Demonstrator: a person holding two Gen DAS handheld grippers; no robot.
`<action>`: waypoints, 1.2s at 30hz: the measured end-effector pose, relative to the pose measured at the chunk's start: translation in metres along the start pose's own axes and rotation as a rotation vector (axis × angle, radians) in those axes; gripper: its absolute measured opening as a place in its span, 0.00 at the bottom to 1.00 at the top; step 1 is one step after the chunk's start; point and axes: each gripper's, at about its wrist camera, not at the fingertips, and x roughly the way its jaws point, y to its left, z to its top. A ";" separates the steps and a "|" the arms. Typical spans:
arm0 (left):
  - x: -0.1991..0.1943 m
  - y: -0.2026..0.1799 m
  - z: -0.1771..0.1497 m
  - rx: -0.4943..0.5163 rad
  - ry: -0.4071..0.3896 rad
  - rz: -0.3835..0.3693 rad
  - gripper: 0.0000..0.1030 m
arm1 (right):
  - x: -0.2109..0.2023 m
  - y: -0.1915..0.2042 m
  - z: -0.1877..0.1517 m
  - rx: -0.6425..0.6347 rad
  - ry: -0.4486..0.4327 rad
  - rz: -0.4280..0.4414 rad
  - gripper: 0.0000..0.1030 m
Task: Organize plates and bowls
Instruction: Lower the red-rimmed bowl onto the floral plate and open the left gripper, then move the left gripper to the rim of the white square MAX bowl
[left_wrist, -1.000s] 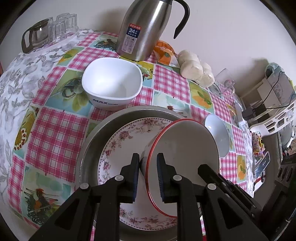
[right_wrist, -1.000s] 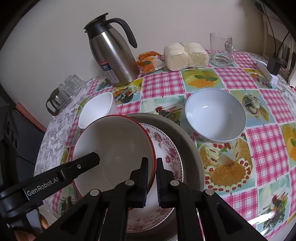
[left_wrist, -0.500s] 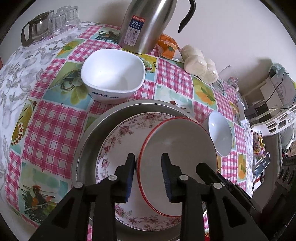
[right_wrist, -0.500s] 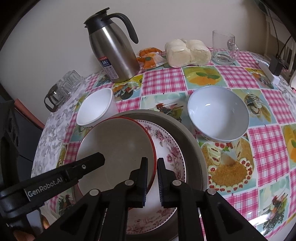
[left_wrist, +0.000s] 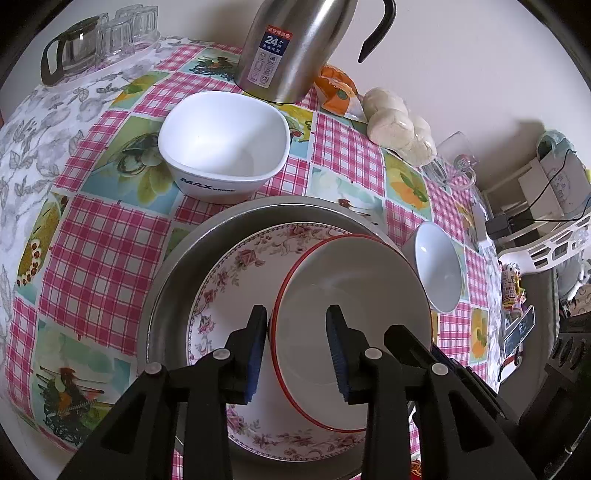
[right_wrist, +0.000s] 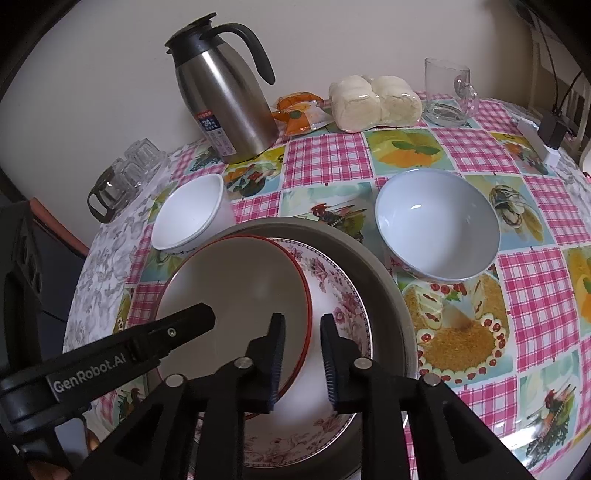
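Only the right wrist view shows the round white bowl (right_wrist: 437, 230) whole, along with the glass mug (right_wrist: 448, 92) behind it; the left wrist view alone gives the square white bowl (left_wrist: 223, 146) in full. Both show the red-rimmed bowl (left_wrist: 351, 332) resting in the floral plate (left_wrist: 236, 280), which sits in the metal pan (left_wrist: 192, 258). Straddling that bowl's rim, the left gripper (left_wrist: 296, 354) has just been opening, its pads now clear of the rim. Likewise the right gripper (right_wrist: 303, 363) has parted around the opposite rim, not pressing it.
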 end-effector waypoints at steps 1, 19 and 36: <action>-0.001 0.000 0.000 0.001 -0.003 0.006 0.35 | 0.000 0.000 0.000 0.001 0.000 -0.004 0.23; -0.031 0.009 0.004 -0.020 -0.113 0.079 0.66 | -0.020 -0.001 0.005 -0.036 -0.073 -0.111 0.77; -0.043 0.023 0.006 -0.022 -0.217 0.235 0.93 | -0.021 -0.002 0.006 -0.053 -0.106 -0.133 1.00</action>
